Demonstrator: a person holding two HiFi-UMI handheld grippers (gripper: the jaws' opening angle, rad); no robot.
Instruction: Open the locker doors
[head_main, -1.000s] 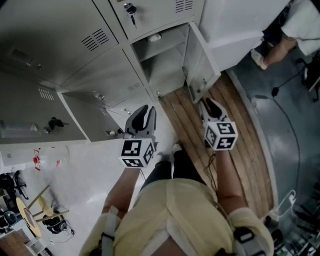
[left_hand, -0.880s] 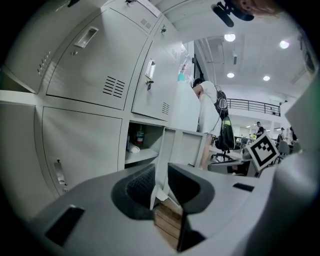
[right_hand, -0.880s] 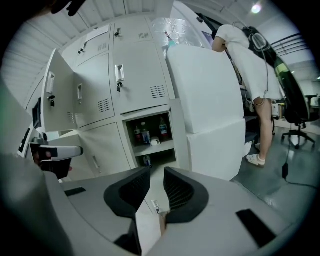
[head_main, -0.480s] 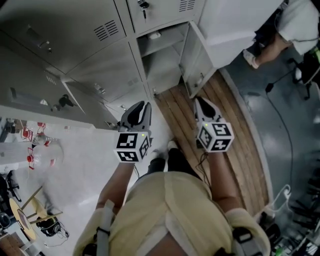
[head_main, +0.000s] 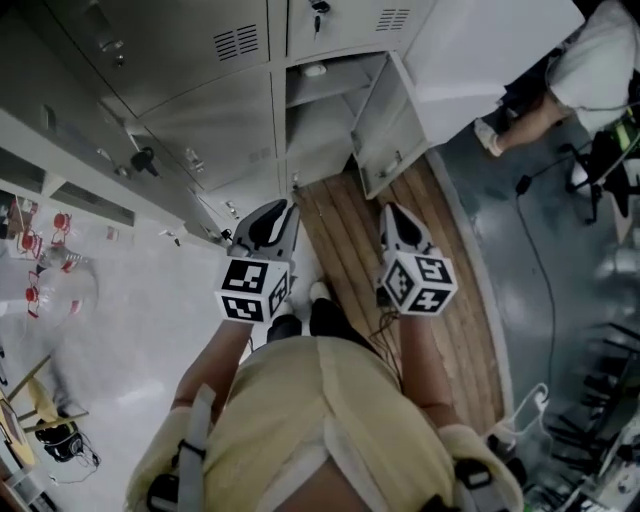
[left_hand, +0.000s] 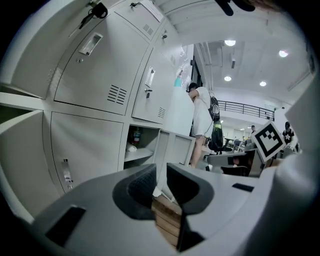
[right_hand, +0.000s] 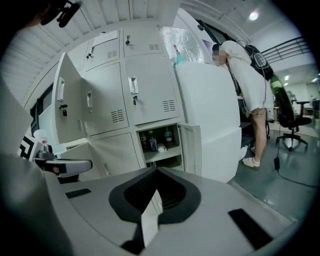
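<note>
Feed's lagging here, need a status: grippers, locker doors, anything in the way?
Left gripper just narrowed, jaws slightly apart, empty; right gripper just closed shut, empty. Bottom locker door hangs open, bottles inside. Person stands off right, clear of lockers.

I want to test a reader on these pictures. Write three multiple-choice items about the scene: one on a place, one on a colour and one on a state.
1. Where do the bottles stand?
A. in the open lower locker
B. on the wooden floor
C. on the office chair

2. What colour is the bystander's shirt?
A. red
B. black
C. white

3. How do the jaws of the right gripper stand?
A. wide apart
B. together
C. closed on a key

Key:
1 A: the bottles show on the shelf behind the swung-out door.
2 C: the shirt is plainly white in the right gripper view.
3 B: the two tips meet in the gripper's own view.
</note>
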